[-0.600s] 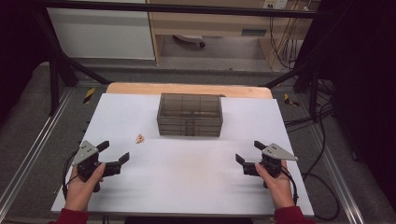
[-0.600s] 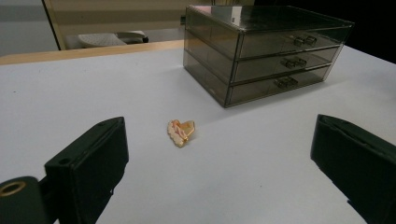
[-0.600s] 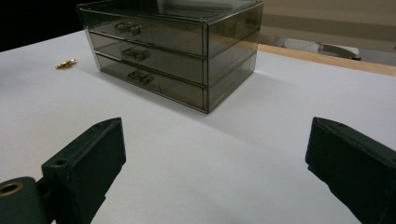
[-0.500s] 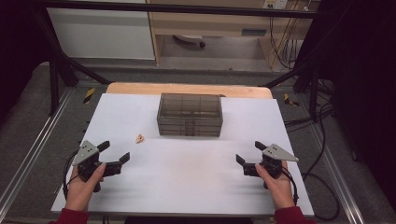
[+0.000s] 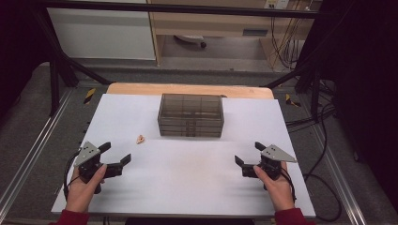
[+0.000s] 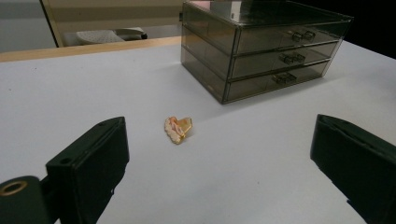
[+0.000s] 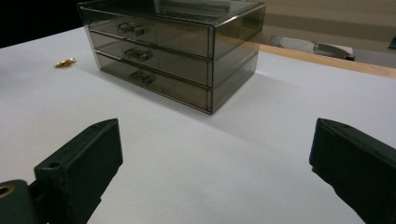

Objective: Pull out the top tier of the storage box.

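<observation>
- Drawer unit (image 5: 190, 115) of smoked clear plastic is sitting at the far middle of the white surface (image 5: 187, 187); three drawers are stacked in it, all pushed in, each with a small pair of handles facing the person.
- Left gripper view is showing the handles on the unit's right-hand face; right gripper view is showing them on its left-hand face.
- Small gold and pink item (image 5: 140, 139) is lying on the surface to the front left of the drawer unit, apart from it; its kind cannot be told.
- In the left gripper view the small item (image 6: 178, 129) is lying between the two jaws but well ahead of them, untouched.
- Left gripper (image 5: 115, 156) is resting low over the near left part of the surface, held by the left hand (image 5: 83, 188); its jaws are standing wide apart, grasping nothing.
- Right gripper (image 5: 250, 153) is resting over the near right part, held by the right hand (image 5: 277, 186); its jaws are likewise spread wide and holding nothing.
- Bare surface is lying between both grippers and the drawer unit; nothing is standing in the way.
- Wooden edge (image 5: 187, 89) is showing beyond the white sheet, behind the unit.
- Cables (image 5: 324, 154) are trailing on the floor to the right of the surface.
</observation>
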Available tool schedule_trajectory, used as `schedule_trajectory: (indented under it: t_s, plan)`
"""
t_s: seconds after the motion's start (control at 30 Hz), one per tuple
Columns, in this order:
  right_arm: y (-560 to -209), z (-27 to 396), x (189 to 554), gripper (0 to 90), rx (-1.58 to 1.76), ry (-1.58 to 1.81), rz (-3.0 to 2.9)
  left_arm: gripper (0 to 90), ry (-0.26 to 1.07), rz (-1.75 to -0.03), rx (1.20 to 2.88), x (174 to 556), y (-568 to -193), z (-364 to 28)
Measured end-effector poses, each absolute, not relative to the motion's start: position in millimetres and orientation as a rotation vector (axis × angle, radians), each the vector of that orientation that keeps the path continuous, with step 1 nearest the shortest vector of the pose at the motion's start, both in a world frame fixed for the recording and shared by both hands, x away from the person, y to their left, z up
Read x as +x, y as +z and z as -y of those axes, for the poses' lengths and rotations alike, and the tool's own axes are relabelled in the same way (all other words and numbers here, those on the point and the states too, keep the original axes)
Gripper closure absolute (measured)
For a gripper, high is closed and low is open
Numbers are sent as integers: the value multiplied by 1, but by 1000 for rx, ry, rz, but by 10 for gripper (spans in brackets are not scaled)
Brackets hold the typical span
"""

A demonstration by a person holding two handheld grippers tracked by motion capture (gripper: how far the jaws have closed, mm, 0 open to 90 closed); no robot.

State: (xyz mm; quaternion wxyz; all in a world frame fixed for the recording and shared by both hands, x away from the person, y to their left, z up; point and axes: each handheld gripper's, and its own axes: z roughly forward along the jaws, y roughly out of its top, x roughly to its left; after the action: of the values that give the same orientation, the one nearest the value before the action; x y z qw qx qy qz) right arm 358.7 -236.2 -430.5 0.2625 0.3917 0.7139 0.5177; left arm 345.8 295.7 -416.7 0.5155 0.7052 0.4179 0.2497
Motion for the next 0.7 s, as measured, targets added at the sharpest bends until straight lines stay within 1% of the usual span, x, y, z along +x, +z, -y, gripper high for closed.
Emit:
schedule_trajectory:
  t_s: [0.13,0.3,0.43,0.7]
  plan:
    - [-431,235,359,30,1072,1372,-1923,46,602,-1003,1702,346,-417,-295]
    - [-432,220,360,51,1045,1216,-1968,47,596,-1014,1697,345,-418,-295]
    - [-429,197,360,60,909,1046,-2008,47,594,-1009,1706,347,-419,-295]
    - [-425,174,362,57,808,956,-2013,48,592,-1011,1715,347,-419,-292]
